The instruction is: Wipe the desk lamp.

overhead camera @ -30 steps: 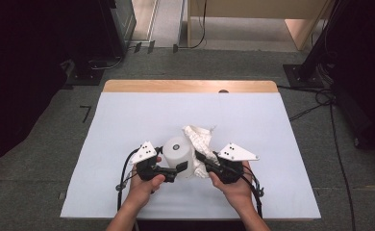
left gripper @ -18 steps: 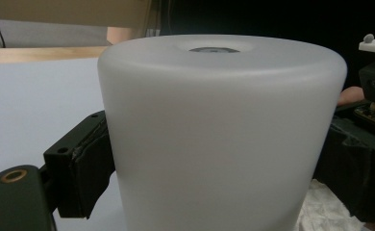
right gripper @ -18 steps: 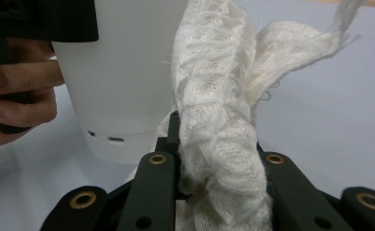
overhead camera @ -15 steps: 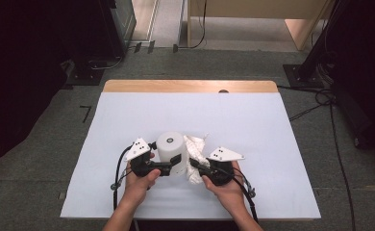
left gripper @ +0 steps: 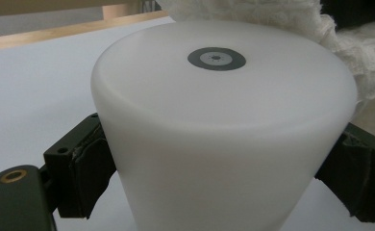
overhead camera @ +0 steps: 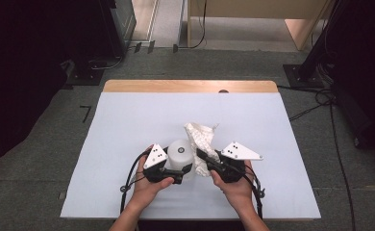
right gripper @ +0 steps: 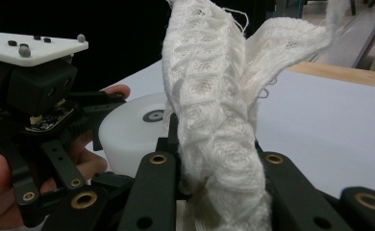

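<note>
Between the left gripper's [overhead camera: 181, 169] jaws sits the white cup [left gripper: 224, 130], squeezed; the right gripper [right gripper: 214, 192] pinches the knitted cloth [right gripper: 214, 120]. Smooth tapered walls could slip out.

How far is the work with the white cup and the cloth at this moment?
Done: the left gripper is shut on the white cup, which stands upside down on the table, and the right gripper is shut on the white cloth. In hand: the cloth hangs bunched against the cup's side, as if for wiping. Left, probably: rubbing the cup and setting both down.
</note>
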Tool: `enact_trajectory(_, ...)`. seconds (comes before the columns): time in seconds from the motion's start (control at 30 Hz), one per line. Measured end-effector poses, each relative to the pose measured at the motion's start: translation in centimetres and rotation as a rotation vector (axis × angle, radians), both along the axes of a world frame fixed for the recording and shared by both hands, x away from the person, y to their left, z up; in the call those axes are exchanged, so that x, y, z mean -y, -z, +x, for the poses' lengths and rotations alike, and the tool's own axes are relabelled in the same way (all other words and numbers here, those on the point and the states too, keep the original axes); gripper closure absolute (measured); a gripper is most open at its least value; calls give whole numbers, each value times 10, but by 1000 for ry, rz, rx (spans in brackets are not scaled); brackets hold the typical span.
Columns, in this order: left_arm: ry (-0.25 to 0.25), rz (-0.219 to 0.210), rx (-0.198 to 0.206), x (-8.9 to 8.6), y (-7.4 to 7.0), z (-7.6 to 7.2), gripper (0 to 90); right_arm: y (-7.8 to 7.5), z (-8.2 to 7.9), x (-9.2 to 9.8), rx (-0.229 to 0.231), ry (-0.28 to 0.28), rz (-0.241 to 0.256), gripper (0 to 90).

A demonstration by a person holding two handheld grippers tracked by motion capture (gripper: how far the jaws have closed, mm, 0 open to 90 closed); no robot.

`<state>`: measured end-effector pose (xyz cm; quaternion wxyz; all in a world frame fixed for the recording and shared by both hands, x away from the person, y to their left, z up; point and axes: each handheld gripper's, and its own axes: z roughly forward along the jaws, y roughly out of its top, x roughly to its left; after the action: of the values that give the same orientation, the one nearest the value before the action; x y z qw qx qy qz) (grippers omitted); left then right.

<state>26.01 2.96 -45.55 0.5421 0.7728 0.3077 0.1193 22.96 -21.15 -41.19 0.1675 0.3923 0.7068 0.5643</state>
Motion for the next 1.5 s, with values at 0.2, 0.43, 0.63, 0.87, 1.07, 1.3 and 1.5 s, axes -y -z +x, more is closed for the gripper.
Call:
enact_trajectory(0.2,-21,-56,1,-11,-10,3,87,10,2,-6,-22,-9,-22,767)
enact_trajectory(0.43,-61,-112,-7,-25,-17,9,87,33,6,-17,-93,-33,-71,766)
enact_trajectory(0.63,-83,-112,-5,-29,-16,12,87,48,9,-25,-149,-44,-102,766)
enact_trajectory(0.87,-53,-57,14,-18,-10,8,87,33,9,-15,-112,-26,-64,767)
enact_trajectory(1.07,-36,-18,20,-9,-4,6,87,15,3,-10,-41,2,-70,768)
enact_trajectory(1.3,-23,-28,7,-5,-3,6,87,9,2,-7,-8,2,-66,767)
enact_trajectory(1.5,-44,-69,12,-14,-10,8,87,25,7,-10,-54,-4,-91,767)
